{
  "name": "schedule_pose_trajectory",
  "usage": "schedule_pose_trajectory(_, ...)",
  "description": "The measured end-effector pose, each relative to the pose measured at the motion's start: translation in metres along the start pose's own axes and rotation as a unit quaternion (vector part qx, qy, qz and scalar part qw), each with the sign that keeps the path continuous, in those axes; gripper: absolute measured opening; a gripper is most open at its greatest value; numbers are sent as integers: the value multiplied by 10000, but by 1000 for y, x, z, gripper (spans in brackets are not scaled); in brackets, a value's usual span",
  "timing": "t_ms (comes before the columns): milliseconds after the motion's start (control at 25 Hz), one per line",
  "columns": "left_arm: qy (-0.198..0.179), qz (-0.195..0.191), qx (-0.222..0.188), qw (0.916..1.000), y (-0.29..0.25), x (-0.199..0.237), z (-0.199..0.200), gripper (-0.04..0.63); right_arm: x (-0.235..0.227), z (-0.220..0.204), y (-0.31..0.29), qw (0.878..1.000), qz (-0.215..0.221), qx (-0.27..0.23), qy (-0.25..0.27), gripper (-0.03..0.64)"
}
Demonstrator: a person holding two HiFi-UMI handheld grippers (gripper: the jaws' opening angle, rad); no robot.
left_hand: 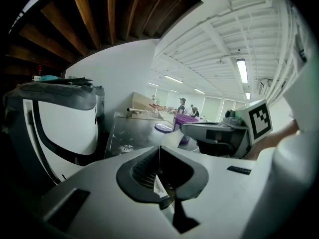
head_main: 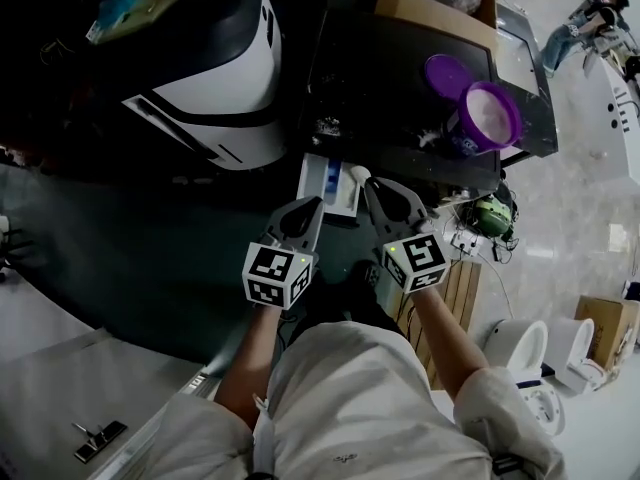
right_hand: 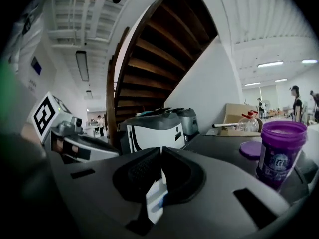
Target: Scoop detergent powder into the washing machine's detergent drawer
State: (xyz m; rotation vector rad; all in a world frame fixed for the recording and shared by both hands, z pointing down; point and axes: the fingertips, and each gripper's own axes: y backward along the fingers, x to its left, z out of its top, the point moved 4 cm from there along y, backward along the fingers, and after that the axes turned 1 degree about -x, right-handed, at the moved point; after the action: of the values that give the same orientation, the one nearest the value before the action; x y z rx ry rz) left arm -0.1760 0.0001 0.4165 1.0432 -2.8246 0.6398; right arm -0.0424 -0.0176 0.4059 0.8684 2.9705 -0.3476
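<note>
The washing machine's detergent drawer [head_main: 328, 186], white with a blue insert, stands pulled out from under the dark machine top [head_main: 390, 78]. An open purple detergent tub [head_main: 488, 116] with pale powder stands on that top, its lid [head_main: 445, 72] beside it. My right gripper [head_main: 370, 183] is at the drawer's right edge, jaws shut on what looks like a small white scoop [head_main: 358, 174]. My left gripper [head_main: 312, 206] hovers over the drawer's near end, shut with nothing visible in it. In the right gripper view the tub [right_hand: 279, 153] stands to the right of the jaws [right_hand: 161, 151].
A white-and-black appliance [head_main: 220, 78] stands left of the washing machine. A cardboard box [head_main: 420, 8] lies at the back of the top. White bucket-like containers [head_main: 520, 348] and a box [head_main: 605, 328] sit on the floor to the right. A wooden staircase [right_hand: 159, 44] runs overhead.
</note>
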Motion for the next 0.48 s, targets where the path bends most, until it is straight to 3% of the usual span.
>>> schedule_pose_trajectory(120,4,47,-85,10000,5,0,6,21,-1,11,5,9991,-35,-171,-385,9)
schedule_pose_trajectory(480,-172,52,-351,9992,13,-4,32,21,-3,36,18,9966,-157,-477,-656,9)
